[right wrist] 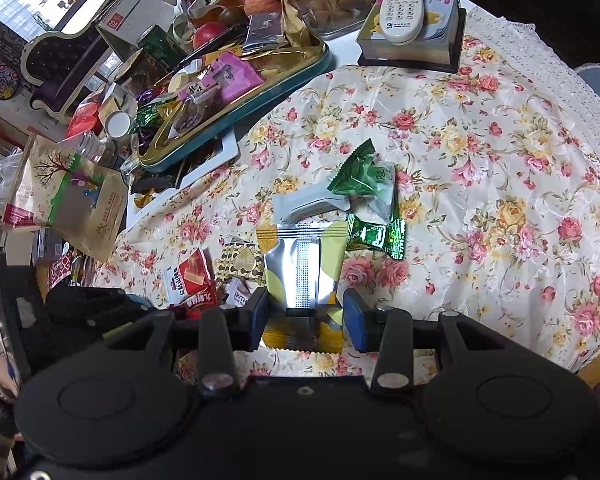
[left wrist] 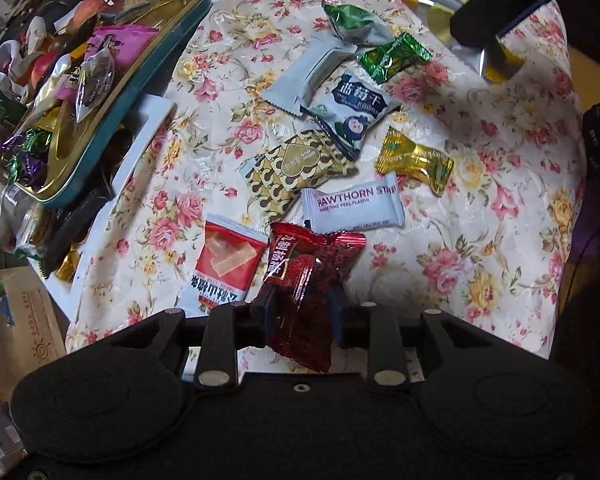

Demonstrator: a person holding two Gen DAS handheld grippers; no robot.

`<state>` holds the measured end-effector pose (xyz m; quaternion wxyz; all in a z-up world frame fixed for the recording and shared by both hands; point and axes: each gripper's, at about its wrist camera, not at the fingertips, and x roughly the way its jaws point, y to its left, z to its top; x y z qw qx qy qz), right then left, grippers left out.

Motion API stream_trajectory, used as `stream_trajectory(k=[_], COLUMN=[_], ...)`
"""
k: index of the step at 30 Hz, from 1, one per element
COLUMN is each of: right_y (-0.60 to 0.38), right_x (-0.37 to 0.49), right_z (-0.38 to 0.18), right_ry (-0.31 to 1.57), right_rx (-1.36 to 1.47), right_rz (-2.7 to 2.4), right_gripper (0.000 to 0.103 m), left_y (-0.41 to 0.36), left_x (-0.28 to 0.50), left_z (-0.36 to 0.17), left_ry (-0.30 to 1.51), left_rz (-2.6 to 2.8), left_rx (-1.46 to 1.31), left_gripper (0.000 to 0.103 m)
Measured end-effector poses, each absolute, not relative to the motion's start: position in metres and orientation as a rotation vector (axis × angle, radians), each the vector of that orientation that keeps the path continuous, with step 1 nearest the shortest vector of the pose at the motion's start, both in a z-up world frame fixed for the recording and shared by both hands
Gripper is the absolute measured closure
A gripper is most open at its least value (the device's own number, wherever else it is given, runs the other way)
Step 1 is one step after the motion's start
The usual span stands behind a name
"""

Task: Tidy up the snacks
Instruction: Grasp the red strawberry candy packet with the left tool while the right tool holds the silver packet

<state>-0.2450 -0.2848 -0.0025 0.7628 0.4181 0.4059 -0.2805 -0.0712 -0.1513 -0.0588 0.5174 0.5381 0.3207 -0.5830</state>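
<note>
Red snack packet [left wrist: 300, 300] loosely between left jaws; silver-yellow pouch [right wrist: 302, 276] seemingly clamped in right jaws.

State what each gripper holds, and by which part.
Right gripper: the silver and yellow packet, gripped at its lower sides. Left gripper: a dark red wrapper sits between the jaws; whether the pads press it cannot be told.

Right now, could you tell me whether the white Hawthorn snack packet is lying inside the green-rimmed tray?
No, the white Hawthorn packet lies on the floral tablecloth, apart from the green-rimmed tray at the left.
</note>
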Motion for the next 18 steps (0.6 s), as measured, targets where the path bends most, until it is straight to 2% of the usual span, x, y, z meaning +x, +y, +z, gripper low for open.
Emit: stream_trajectory(k=[8, 16, 18], right_y=[-0.283, -0.284, -0.284], right_x=[-0.240, -0.241, -0.241], right_z=[-0.005, -0.004, -0.004], right_ry=[0.900, 0.903, 0.904], right_rx=[0.923, 0.932, 0.932], right_rz=[-0.597, -0.594, -0.598], right_gripper=[0.060, 0.060, 0.060], left_y=[-0.156, -0.160, -0.160], left_x=[-0.058, -0.068, -0.073], left_z=[-0.060, -0.083, -0.083], left_ry=[0.785, 0.851, 0.864], left_rz=[-1.389, -1.402, -1.399], left_rx=[1.257, 1.294, 1.248], left_gripper=[0.057, 0.043, 0.046])
